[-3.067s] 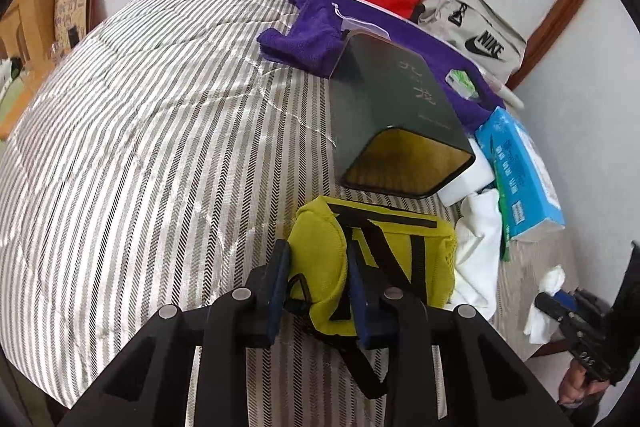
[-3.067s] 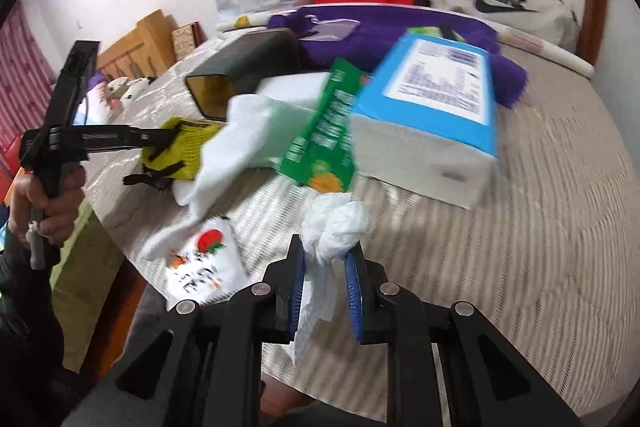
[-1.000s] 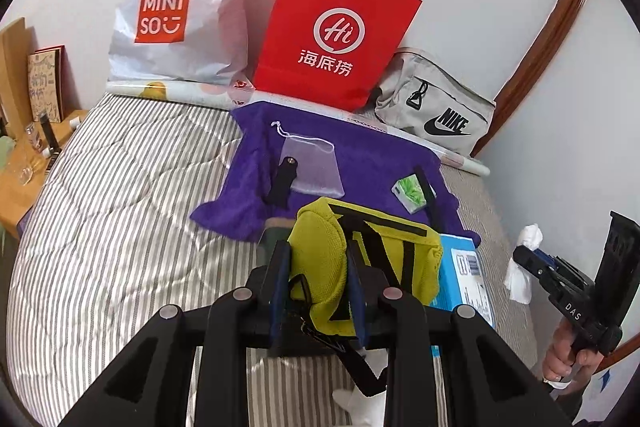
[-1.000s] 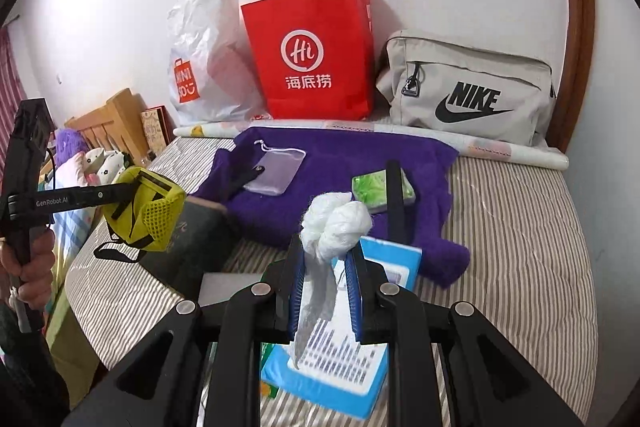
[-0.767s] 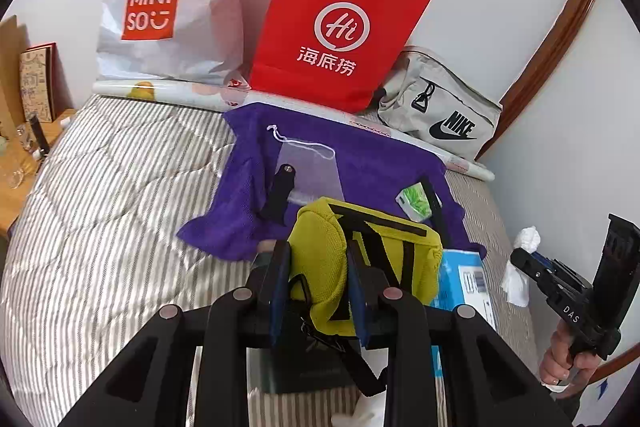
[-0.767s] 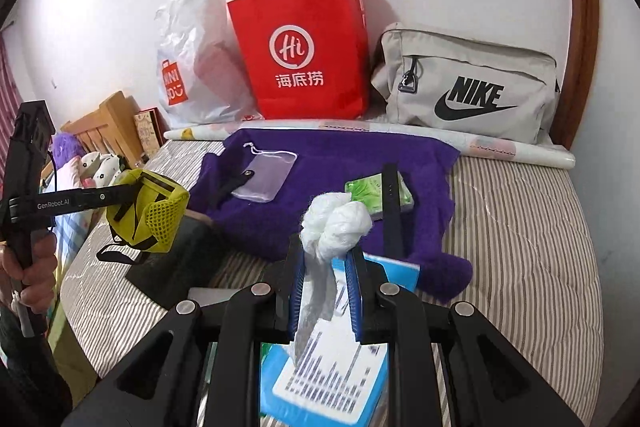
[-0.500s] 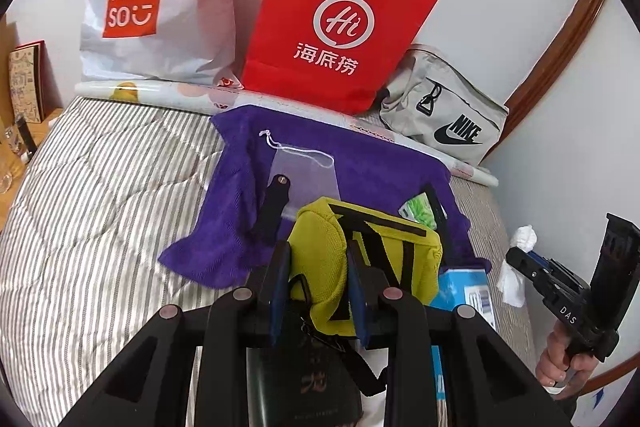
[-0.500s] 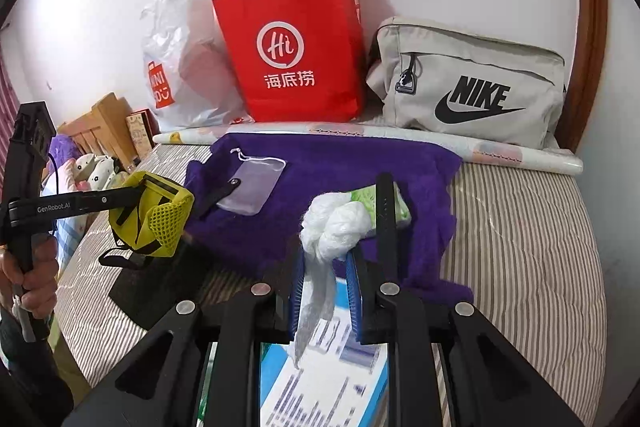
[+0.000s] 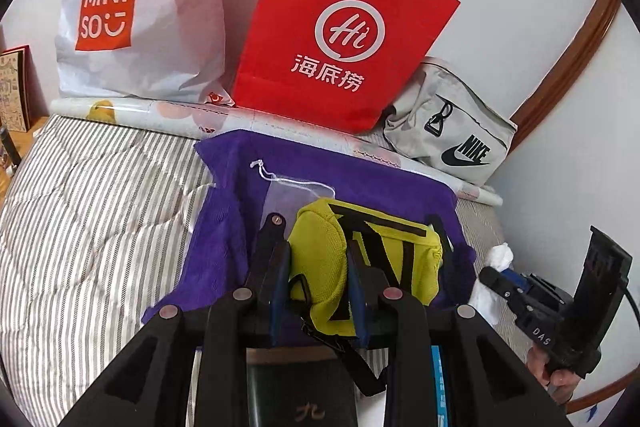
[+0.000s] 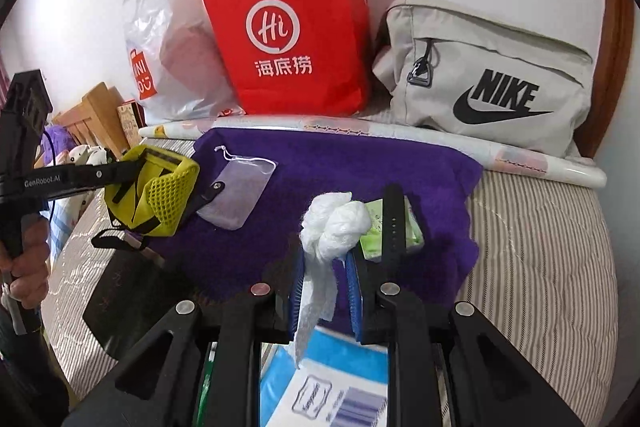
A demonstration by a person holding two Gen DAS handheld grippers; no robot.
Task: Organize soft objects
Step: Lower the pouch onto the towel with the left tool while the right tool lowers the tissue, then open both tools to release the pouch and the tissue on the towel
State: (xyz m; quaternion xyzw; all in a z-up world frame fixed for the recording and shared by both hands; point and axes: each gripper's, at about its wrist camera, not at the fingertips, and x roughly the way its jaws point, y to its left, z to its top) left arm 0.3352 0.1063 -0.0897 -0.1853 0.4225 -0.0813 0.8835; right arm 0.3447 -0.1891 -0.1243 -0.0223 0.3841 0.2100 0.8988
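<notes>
- We are seeing a yellow pouch [image 9: 360, 259] of rough mesh cloth with matt black webbing straps.
- We are looking at a purple towel [image 10: 360, 171] of fuzzy, matt cloth.
- We are noticing a red bag [image 9: 340, 27] of smooth paper.
- We are finding the white plastic bag [image 9: 152, 7] glossy and crinkled.
- We are seeing the striped quilt [image 9: 88, 227] as quilted cloth with a slight sheen.
- We are viewing a grey bag [image 10: 492, 79] of smooth woven cloth.
</notes>
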